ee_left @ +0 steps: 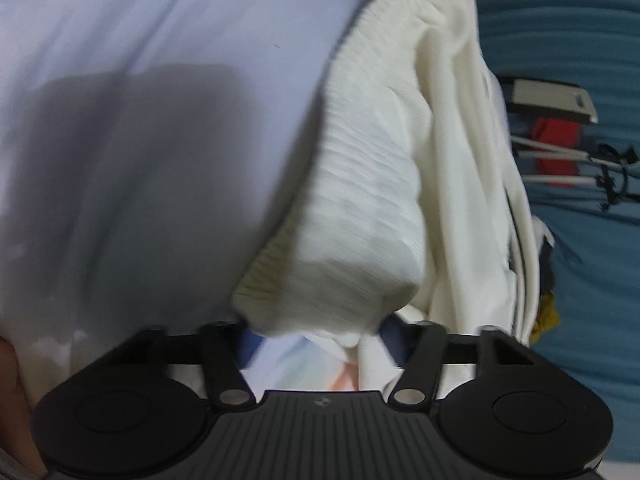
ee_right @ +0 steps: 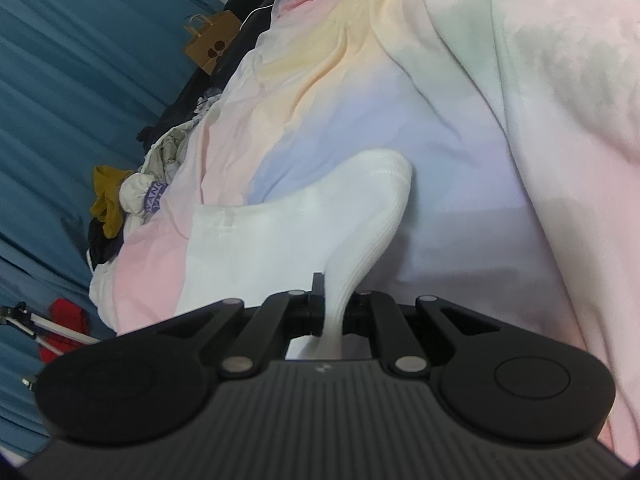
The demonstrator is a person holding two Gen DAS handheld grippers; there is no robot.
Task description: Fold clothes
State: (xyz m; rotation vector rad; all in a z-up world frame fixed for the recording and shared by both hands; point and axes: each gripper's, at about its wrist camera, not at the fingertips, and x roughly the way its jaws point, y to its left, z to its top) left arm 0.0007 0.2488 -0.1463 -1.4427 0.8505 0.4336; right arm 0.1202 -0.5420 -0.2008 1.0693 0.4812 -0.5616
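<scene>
A cream white knitted garment [ee_left: 372, 184] with a ribbed hem hangs over the pastel bedsheet [ee_left: 140, 80] in the left wrist view. My left gripper [ee_left: 320, 332] has its jaws set apart, and the ribbed hem drapes between and over them, hiding the fingertips. In the right wrist view my right gripper [ee_right: 334, 308] is shut on a ribbed part of the white garment [ee_right: 360, 224], which rises from the jaws and lies on the pastel rainbow sheet [ee_right: 440, 128].
Blue curtains [ee_right: 60, 60] hang on the side. A pile of other clothes [ee_right: 132, 196], a brown paper bag [ee_right: 212, 40], a red object [ee_left: 556, 148] and white tripod legs [ee_left: 560, 156] lie at the bed's edge.
</scene>
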